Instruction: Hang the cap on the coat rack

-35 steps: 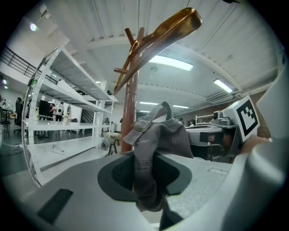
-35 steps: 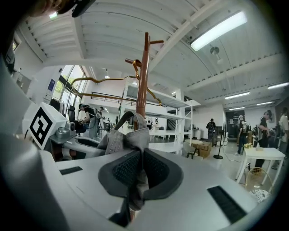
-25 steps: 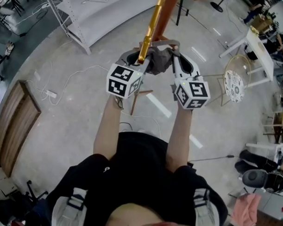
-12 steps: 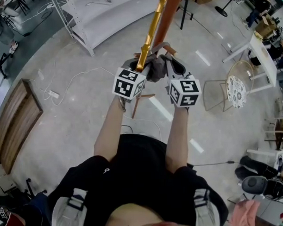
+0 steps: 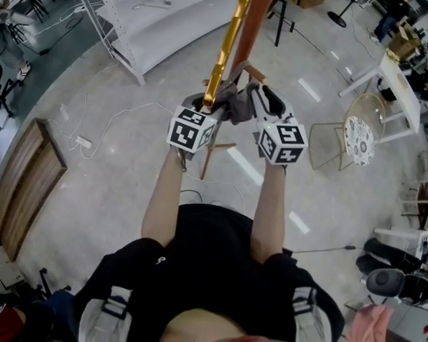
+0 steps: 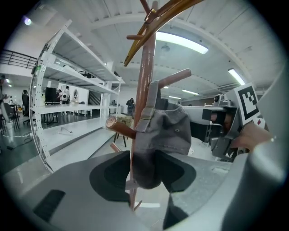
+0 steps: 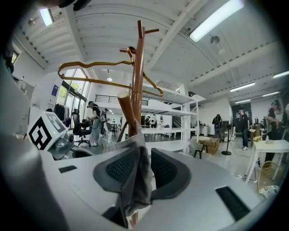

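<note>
Cap (image 6: 165, 135) being let go by left hand-held gripper (image 6: 144, 173), jaws opening wide around it; edge pinched in right hand-held gripper (image 7: 142, 169). Judged hooked on coat rack (image 6: 145, 76); right release remaining.

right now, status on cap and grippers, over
Left gripper opening around grey fabric cap; right gripper shut on it. Cap against brown wooden coat rack. Gold metal hanger above, clear.

Head view steeply down; gripper views close, upward past jaws from opposite sides, sharing coat rack (image 6: 145, 81) and cap (image 6: 168, 131)
</note>
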The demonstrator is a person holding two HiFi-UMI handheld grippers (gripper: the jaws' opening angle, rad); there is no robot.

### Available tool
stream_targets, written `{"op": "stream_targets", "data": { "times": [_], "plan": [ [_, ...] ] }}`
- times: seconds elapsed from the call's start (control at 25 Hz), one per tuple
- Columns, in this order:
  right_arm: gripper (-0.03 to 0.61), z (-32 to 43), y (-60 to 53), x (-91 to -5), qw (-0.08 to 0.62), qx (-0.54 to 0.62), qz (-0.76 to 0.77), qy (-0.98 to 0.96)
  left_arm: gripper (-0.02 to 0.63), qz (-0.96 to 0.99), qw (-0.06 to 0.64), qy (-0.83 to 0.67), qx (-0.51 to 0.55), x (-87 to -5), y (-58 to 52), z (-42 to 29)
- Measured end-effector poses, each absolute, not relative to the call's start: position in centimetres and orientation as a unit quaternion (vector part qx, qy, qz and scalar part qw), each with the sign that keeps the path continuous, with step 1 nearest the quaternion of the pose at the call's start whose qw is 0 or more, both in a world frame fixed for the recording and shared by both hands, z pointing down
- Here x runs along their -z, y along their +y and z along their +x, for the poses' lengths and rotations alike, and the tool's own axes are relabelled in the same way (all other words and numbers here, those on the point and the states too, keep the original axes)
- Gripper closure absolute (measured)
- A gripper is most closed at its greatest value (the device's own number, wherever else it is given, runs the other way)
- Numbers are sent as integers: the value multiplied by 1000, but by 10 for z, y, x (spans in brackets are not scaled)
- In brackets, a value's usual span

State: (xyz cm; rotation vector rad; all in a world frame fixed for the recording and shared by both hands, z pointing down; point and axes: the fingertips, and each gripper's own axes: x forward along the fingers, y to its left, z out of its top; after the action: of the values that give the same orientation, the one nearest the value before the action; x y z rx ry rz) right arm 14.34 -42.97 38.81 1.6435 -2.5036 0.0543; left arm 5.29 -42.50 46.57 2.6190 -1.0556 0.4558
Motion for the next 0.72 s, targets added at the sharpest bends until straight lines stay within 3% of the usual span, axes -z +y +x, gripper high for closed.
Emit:
{"op": "stream_targets", "data": {
  "times": [0.28, 0.44, 0.72],
  "plan": [
    [529, 161, -412, -377, 22, -13, 575, -818, 469, 903, 114, -392, -133, -440, -415, 28],
    [566, 161, -398, -370, -1, -11, 577, -816, 614, 890, 77, -446, -54, -395, -413, 9],
    [583, 153, -374, -363, -17, -1, 564, -826, 614, 886, 57, -459, 25, -364, -387, 5]
  ]
}}
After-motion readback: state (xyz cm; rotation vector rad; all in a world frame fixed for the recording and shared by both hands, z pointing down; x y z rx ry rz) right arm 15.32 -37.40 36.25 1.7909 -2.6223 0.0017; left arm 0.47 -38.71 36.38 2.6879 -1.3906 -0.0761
